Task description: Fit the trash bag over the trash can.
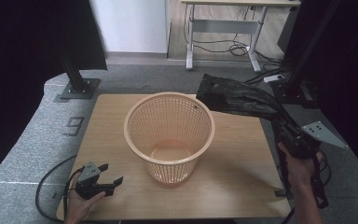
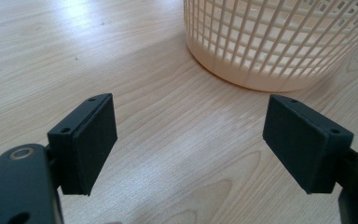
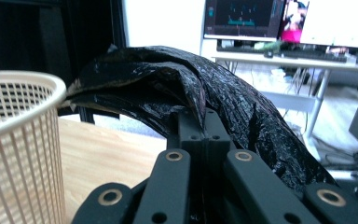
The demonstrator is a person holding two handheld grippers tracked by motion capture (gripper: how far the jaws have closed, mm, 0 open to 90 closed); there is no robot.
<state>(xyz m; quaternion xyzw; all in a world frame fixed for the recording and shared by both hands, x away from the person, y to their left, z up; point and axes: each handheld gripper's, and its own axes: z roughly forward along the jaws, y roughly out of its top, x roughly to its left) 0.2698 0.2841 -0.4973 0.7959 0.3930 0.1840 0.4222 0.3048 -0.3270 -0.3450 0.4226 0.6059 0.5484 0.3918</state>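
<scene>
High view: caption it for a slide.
Right gripper lifts crumpled black plastic bag beside peach lattice plastic basket; open left gripper waits.

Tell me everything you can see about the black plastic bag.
The black plastic bag is thin, glossy and heavily crinkled, and it is bunched into a long folded strip rather than spread open. The right claw is shut on one end of it and holds it in the air above the far right part of the wooden table. Its free end reaches toward the rim of the peach mesh basket; whether it touches the rim cannot be told. Nothing else touches the bag.
</scene>
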